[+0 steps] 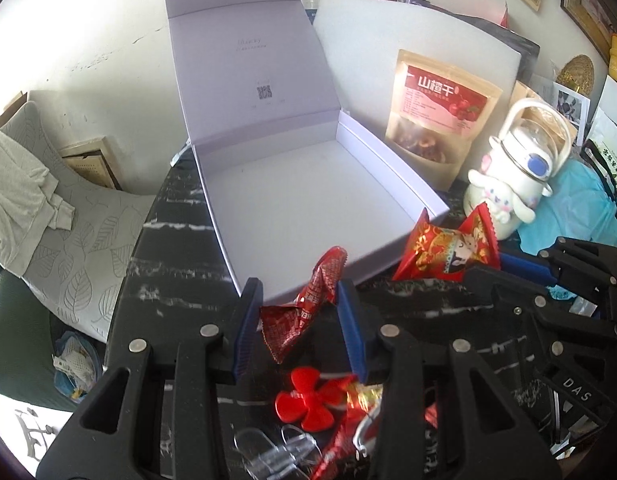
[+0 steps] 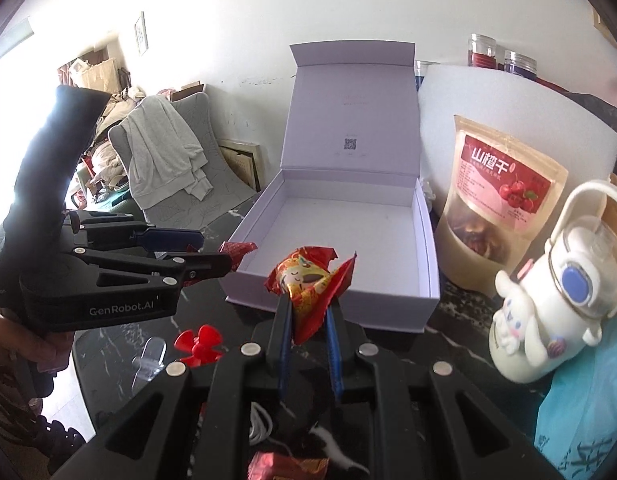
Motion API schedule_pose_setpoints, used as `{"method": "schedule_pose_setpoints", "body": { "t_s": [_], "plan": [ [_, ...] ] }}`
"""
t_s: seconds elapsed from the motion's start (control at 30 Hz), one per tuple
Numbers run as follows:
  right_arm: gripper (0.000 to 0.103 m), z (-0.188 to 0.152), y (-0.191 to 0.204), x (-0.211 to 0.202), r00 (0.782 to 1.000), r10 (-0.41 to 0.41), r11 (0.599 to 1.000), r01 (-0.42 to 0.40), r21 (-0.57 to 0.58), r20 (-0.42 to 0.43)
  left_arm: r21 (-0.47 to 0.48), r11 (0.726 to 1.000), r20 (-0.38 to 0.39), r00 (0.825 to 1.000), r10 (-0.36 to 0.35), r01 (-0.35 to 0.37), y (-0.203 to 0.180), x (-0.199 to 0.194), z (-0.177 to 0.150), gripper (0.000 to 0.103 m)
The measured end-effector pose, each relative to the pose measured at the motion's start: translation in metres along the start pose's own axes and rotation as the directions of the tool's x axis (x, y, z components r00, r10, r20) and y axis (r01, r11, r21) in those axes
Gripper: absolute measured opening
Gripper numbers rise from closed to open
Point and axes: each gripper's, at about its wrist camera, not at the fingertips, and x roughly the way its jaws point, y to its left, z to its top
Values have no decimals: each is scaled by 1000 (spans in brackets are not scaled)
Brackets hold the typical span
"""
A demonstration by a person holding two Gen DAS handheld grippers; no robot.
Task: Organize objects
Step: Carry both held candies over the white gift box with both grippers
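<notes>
An open white box with its lid raised stands empty on the black marble table. My left gripper hovers at the box's near left corner, shut on a crumpled red candy packet. My right gripper is at the box's near edge, shut on a red-and-gold candy packet with a cartoon figure, held just above the rim.
A red propeller-shaped piece, clear plastic bits and another candy lie on the table below the grippers. A hawthorn snack bag and a white cartoon bottle stand right of the box. A chair with grey cloth is left.
</notes>
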Motion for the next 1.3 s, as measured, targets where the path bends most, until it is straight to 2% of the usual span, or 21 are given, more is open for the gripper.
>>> {"method": "schedule_pose_setpoints", "body": {
  "t_s": [0.47, 0.83, 1.0, 1.3],
  "plan": [
    [15, 31, -23, 38, 998, -66, 998, 66, -6, -16, 45, 999, -8, 1000, 3, -3, 13, 35, 42, 37],
    [15, 54, -36, 73, 996, -80, 997, 80, -7, -38, 82, 997, -13, 1000, 15, -14, 16, 67, 72, 37],
    [15, 63, -42, 87, 995, -92, 996, 92, -5, -41, 58, 997, -40, 998, -41, 44, 20, 87, 84, 37],
    [15, 75, -52, 113, 992, -103, 994, 104, 12, -72, 73, 997, -46, 999, -7, 10, 29, 118, 102, 37]
  ]
}}
